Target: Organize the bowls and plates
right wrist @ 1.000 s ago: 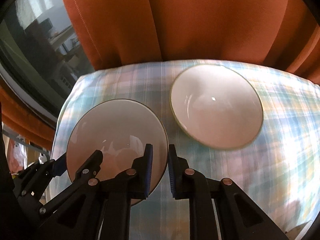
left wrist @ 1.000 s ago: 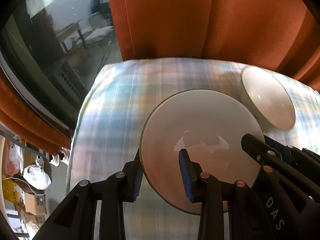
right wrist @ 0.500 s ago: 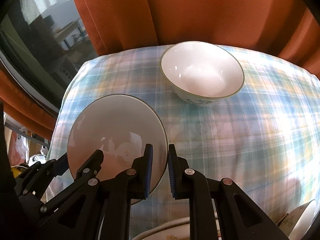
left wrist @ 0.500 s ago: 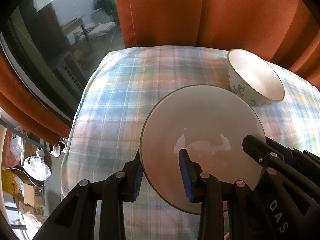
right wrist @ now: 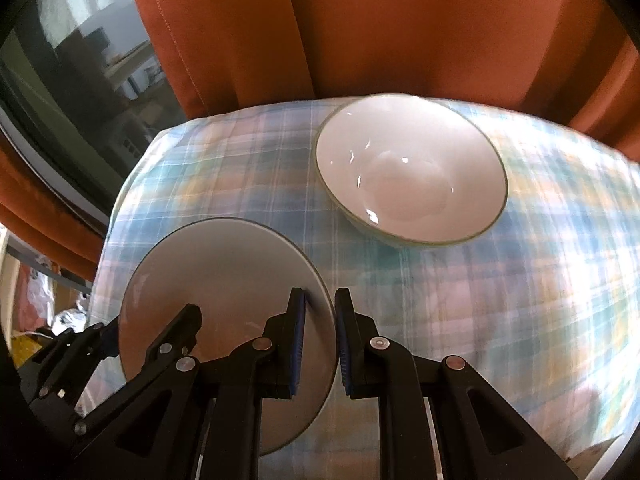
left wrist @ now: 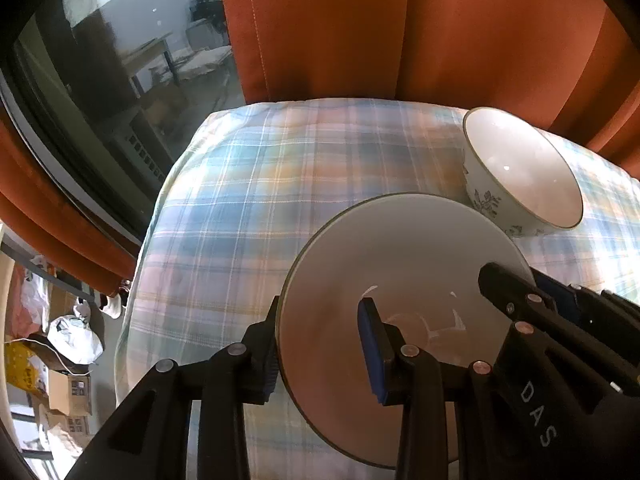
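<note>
A plain white bowl (left wrist: 404,276) with a thin dark rim hangs tilted over the plaid tablecloth (left wrist: 256,200), held from two sides. My left gripper (left wrist: 322,354) is shut on its left rim, one pad outside and one inside. My right gripper (right wrist: 320,340) is shut on the right rim of the same bowl (right wrist: 224,280). Each gripper shows in the other's view: the right gripper (left wrist: 516,300) and the left gripper (right wrist: 108,336). A second white bowl (right wrist: 412,176) with a flower pattern on its outer wall (left wrist: 486,200) stands upright on the cloth beyond, apart from the held one.
Orange curtains (left wrist: 400,28) hang right behind the table's far edge. A dark window (left wrist: 100,64) runs along the left. The cloth drops off at the left edge (left wrist: 136,280), with boxes and bags (left wrist: 68,344) on the floor below.
Both grips on the plain bowl are unchanged. The patterned bowl has shifted in both views: first seen from above, then farther off, now nearer again and blurred in the right wrist view.
</note>
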A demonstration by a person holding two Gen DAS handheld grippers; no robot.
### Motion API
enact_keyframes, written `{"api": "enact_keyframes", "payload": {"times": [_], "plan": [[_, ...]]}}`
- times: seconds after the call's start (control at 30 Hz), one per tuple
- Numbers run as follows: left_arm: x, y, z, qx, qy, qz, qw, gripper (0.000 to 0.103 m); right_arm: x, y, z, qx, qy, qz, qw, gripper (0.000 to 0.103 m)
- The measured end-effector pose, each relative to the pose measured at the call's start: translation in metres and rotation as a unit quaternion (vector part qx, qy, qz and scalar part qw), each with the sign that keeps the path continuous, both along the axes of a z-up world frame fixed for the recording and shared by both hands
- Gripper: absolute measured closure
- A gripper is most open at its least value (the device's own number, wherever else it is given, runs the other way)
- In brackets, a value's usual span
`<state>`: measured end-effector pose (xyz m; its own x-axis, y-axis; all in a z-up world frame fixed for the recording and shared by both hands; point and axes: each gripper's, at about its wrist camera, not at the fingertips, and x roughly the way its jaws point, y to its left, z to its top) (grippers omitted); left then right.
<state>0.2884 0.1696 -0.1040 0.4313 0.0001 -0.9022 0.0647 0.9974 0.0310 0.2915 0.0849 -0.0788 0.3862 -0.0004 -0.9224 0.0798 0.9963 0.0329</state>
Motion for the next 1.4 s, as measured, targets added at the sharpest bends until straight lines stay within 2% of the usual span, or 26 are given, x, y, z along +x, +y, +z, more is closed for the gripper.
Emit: {"api": "enact_keyframes", "payload": {"times": [0.13, 0.27, 0.8, 1.2, 1.4], "plan": [[-0.002, 0.003, 0.003, -0.016, 0.007, 0.002, 0.9998, 0.069, 0.001, -0.002, 0.0, 0.007, 0.007, 0.0, 1.0, 0.084], [-0.011, 0.001, 0.011, -0.019, -0.002, -0.006, 0.9998, 0.069, -0.008, -0.005, 0.006, 0.014, 0.009, -0.01, 1.0, 0.084], [-0.062, -0.013, 0.07, -0.035, -0.047, -0.018, 0.9981, 0.069, -0.066, -0.016, 0.073, 0.002, -0.044, -0.029, 0.999, 0.084], [-0.098, -0.05, 0.1, -0.021, -0.082, 0.001, 0.9964, 0.069, -0.104, -0.046, 0.111, 0.02, -0.079, -0.017, 0.997, 0.084], [-0.119, -0.08, 0.111, -0.018, -0.083, 0.016, 0.9963, 0.069, -0.123, -0.073, 0.125, 0.024, -0.087, 0.001, 0.996, 0.084]]}}
